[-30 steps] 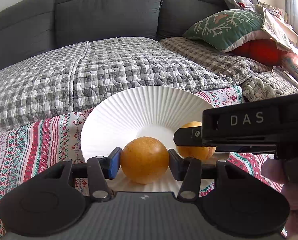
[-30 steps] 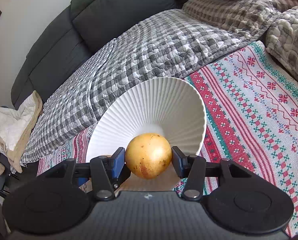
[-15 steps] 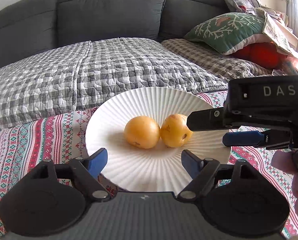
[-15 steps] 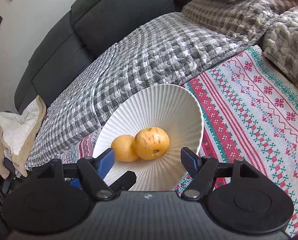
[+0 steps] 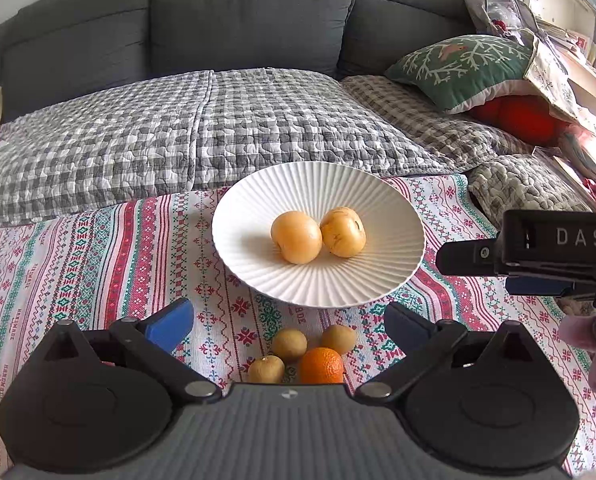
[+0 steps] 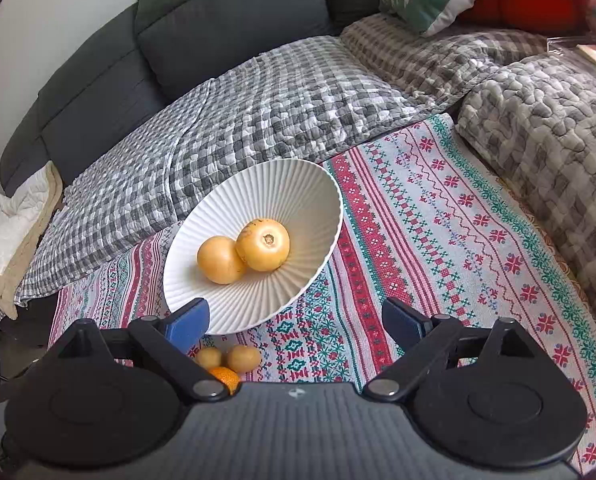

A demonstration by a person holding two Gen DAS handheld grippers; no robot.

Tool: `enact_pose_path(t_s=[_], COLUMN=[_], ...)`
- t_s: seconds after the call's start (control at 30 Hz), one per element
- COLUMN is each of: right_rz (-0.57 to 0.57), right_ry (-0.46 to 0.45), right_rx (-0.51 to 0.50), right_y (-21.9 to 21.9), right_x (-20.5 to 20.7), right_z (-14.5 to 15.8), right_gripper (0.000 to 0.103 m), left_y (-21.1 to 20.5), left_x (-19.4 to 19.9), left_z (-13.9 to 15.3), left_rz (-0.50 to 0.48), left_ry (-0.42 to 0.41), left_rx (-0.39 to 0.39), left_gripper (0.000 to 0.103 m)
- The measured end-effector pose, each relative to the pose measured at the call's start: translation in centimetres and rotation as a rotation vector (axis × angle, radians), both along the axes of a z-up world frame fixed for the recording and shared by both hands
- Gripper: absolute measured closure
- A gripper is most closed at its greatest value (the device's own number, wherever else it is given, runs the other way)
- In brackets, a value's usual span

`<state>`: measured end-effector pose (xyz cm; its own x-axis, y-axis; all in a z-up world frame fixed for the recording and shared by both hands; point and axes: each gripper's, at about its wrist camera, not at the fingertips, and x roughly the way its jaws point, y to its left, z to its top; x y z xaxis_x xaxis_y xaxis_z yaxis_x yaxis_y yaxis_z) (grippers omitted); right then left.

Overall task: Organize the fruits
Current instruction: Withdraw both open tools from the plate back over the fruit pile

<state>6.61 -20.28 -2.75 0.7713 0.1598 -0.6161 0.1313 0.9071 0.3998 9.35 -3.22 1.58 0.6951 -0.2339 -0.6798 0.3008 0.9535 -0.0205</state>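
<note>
Your left gripper (image 5: 288,320) stands wide with nothing between its fingers, hanging back from the near rim of the white ribbed bowl (image 5: 258,280). Your right gripper (image 6: 296,320) is just as wide and bare, its left fingertip (image 6: 188,322) overlapping the bowl's near edge in its own view. Patterned cloth (image 5: 98,256) lies bare to the left of the bowl and on its right side toward the folded grey quilt (image 6: 545,128). Inside the bowl two yellow fruits (image 5: 296,237) sit touching each other. On the cloth just in front of the bowl, three small brownish fruits (image 5: 289,344) cluster around an orange mandarin (image 5: 321,365)
</note>
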Motion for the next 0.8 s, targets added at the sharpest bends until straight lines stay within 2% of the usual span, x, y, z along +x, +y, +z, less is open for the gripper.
enact_pose_path(t_s=[0.23, 0.5, 0.53, 0.67, 0.8], right_rz=[0.002, 0.032, 0.036, 0.062, 0.089], right_ry=[0.015, 0.028, 0.032, 0.014, 0.010], right_rx=[-0.059, -0.034, -0.040, -0.093, -0.200], right_y=[-0.1, -0.3, -0.3, -0.4, -0.4], right_x=[-3.2, -5.7, -5.9, -6.9, -7.3], right_z=[-0.1, -0.6, -0.6, -0.6, -1.2], right_gripper=[0.006, 0.006, 0.006, 0.002, 0.001], left_y=[1.1, 3.3, 3.6, 4.6, 5.8], left_x=[-2.7, -6.1, -6.6, -7.4, -7.6], left_z=[0.1, -1.0, -1.3, -2.2, -3.0], left_rz=[0.040, 0.062, 0.056, 0.060, 0.048], left_ry=[0.028, 0.035, 0.030, -0.002, -0.010], left_rx=[0.036, 0.053, 0.074, 0.166, 0.180], left_gripper=[0.009, 0.009, 0.009, 0.009, 0.009])
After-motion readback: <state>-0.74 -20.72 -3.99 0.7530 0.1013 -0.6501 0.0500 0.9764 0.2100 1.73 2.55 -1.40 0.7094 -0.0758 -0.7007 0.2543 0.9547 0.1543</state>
